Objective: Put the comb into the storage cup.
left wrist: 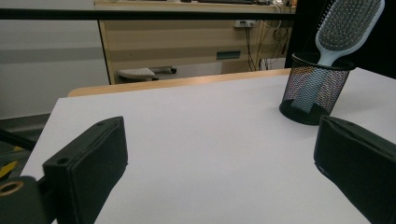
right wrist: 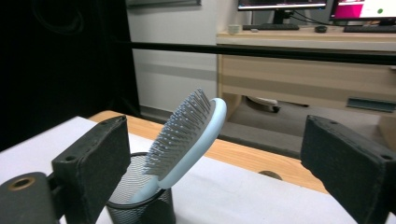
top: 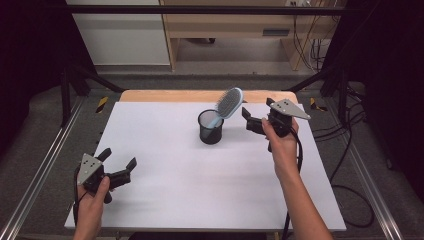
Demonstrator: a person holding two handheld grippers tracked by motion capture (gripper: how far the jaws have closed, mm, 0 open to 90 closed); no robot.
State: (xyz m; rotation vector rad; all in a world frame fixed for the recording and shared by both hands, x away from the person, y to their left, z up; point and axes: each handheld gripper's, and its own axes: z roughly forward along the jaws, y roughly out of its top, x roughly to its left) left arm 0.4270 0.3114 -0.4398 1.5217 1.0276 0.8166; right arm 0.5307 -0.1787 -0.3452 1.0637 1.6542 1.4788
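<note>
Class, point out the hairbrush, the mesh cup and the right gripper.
hairbrush [top: 229, 102], high view, bristle head
mesh cup [top: 210, 129], high view, front wall
right gripper [top: 246, 120], high view, between its open jaws

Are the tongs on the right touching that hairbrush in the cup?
Apart. The high view shows bare table between the right tongs and the hairbrush, which leans in the mesh cup.

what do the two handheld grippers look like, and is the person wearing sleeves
Both the left gripper and the right gripper are black, each with two blocky, flat-faced jaws and a grey three-cornered plate on top dotted with small holes. A black cable trails from each, running back along the forearm. No sleeves reach the forearms in the high view, and no gloves are worn.
</note>
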